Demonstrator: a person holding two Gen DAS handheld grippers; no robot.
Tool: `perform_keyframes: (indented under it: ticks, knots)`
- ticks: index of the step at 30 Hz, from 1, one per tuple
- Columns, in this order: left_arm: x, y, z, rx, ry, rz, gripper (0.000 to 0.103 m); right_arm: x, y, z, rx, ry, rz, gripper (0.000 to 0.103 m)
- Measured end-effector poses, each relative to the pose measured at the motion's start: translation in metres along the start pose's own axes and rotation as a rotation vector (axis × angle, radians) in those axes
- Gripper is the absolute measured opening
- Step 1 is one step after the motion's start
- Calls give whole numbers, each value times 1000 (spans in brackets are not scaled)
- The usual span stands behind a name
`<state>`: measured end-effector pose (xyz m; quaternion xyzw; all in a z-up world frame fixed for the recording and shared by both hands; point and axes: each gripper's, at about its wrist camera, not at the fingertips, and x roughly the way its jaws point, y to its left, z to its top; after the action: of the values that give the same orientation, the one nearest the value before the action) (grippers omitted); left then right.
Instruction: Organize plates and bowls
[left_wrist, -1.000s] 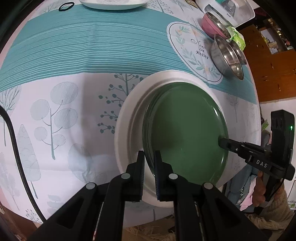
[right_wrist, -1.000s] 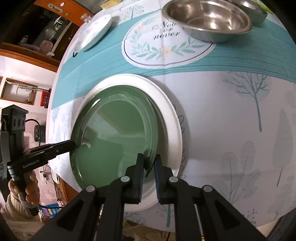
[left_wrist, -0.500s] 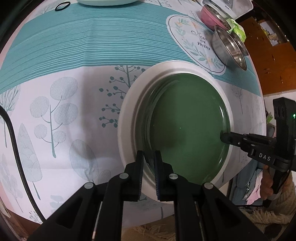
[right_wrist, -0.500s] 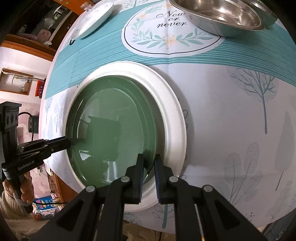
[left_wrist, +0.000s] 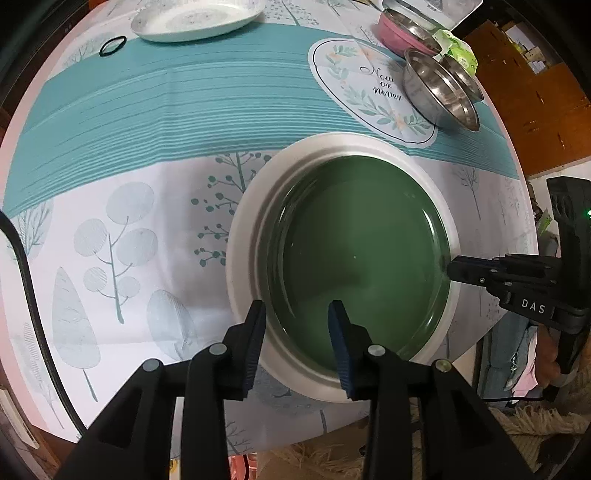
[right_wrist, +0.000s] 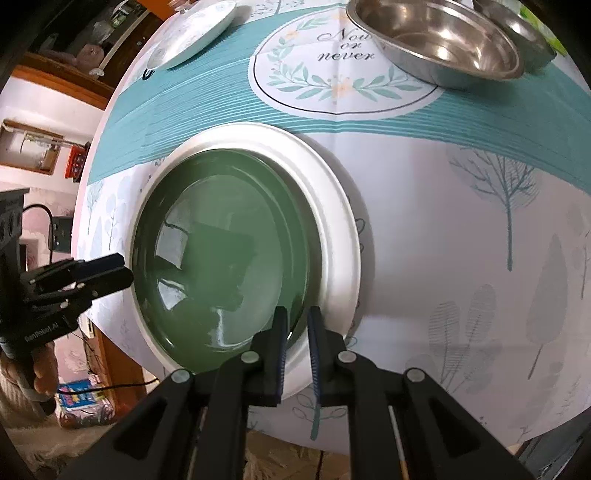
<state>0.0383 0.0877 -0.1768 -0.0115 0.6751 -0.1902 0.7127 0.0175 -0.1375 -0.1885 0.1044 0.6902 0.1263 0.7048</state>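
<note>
The left gripper (left_wrist: 297, 314) stands wide open, fingers straddling the near rim of the green plate (left_wrist: 364, 254), which lies nested in the white plate (left_wrist: 245, 236). The right gripper (right_wrist: 297, 325) is nearly closed around the green plate's opposite rim; whether it pinches is unclear. Only the left view shows a pink bowl (left_wrist: 397, 27).

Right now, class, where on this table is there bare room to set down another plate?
Bare cloth lies left of the white plate, below the teal band. Crowded: far right corner, around the steel bowl and pink bowl.
</note>
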Motion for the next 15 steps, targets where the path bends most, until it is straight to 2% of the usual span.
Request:
perform_keyframes:
  ticks: [2, 4, 6, 10, 12, 15]
  knots:
    - [-4, -2, 1, 0, -14, 12, 38, -4, 2, -1, -20, -7, -17, 11]
    - [-9, -3, 1, 6, -30, 22, 49, -7, 3, -1, -35, -12, -30, 11]
    - [-17, -5, 1, 15, -56, 36, 56, -13, 5, 0, -49, -20, -31, 11]
    - [-35, -12, 3, 44, -104, 62, 57, -24, 9, 3, -67, -39, -29, 15]
    - [-45, -15, 5, 54, -132, 71, 58, -32, 12, 5, -78, -57, -29, 24]
    - [-63, -16, 8, 62, -186, 89, 64, -47, 18, 11, -102, -96, -32, 28]
